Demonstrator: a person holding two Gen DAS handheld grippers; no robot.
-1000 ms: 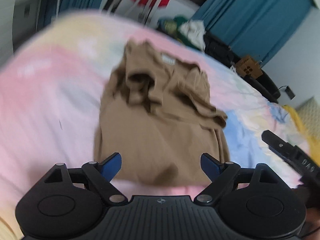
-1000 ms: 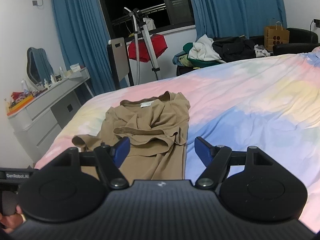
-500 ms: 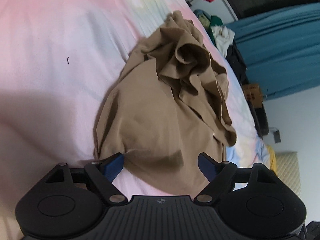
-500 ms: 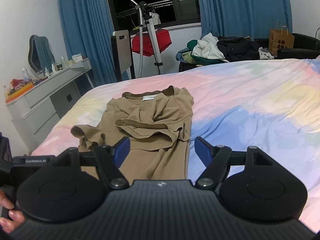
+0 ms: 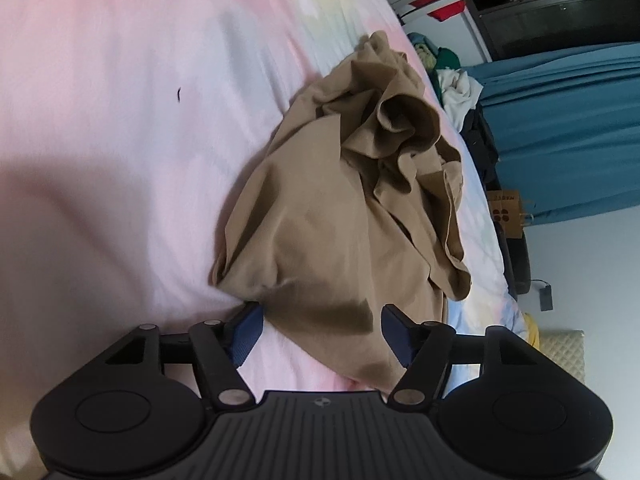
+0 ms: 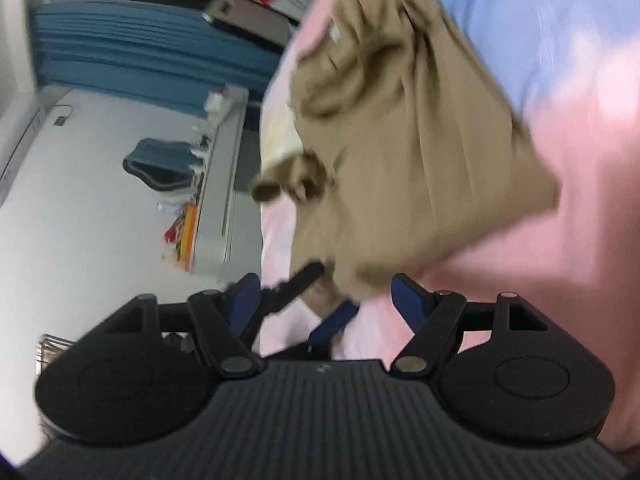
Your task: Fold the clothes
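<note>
Closing around the near hem corner of the tan shirt (image 5: 332,216), my left gripper (image 5: 322,330) has cloth between its blue pads, though the pads are not yet pressing on it, so nothing is pinched. My right gripper (image 6: 324,300) is spread wide and opening a little further; its view is blurred, and the shirt's near corner sits just ahead of its gap, with the left gripper's fingers showing between mine. I cannot tell whether the right pads touch any cloth. The shirt lies crumpled on the pastel bedspread (image 5: 120,120), its upper part bunched into loose folds, one sleeve (image 6: 276,188) flopped out to the side. By my reckoning the folding has barely begun: no crease is laid, no edge squared. What remains is nearly everything: taking hold of both lower corners, spreading the shirt flat, then the folds themselves.
</note>
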